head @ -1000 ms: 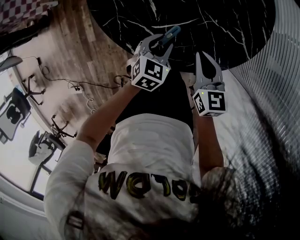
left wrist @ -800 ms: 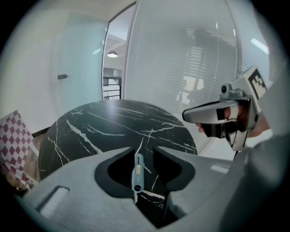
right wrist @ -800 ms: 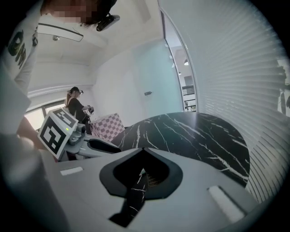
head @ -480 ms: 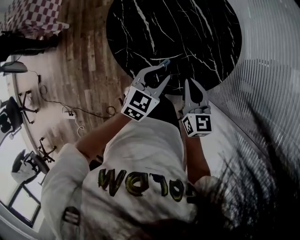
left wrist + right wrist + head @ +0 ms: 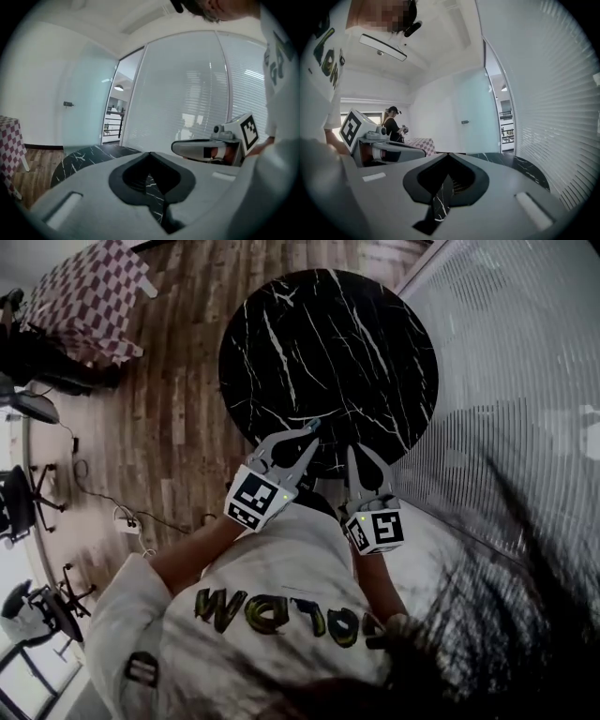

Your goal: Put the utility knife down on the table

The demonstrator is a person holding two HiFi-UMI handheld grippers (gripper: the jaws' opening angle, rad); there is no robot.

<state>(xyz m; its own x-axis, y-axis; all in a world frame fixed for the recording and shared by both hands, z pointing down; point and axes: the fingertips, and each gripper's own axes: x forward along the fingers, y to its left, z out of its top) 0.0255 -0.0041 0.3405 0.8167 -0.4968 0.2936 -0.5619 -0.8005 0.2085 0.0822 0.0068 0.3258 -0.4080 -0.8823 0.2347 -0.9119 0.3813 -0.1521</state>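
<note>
The utility knife (image 5: 312, 425) shows as a small blue-grey sliver on the round black marble table (image 5: 328, 343), near its near edge and just past my left gripper's tips. My left gripper (image 5: 307, 433) is held up in the air above the table edge. Its jaws are closing, and in the left gripper view (image 5: 150, 153) the tips meet with nothing between them. My right gripper (image 5: 355, 452) hangs beside it, also raised. Its jaws are together and empty in the right gripper view (image 5: 447, 154).
A glass wall with blinds (image 5: 506, 381) runs along the right. On the wooden floor stand a checkered-cloth table (image 5: 89, 301) and office chairs (image 5: 19, 502), with cables (image 5: 122, 517) lying nearby. Another person (image 5: 392, 123) stands at the back of the room.
Both grippers have risen well away from the table, which now looks smaller and farther. The left jaws went from wide open to together. The knife stayed on the table.
</note>
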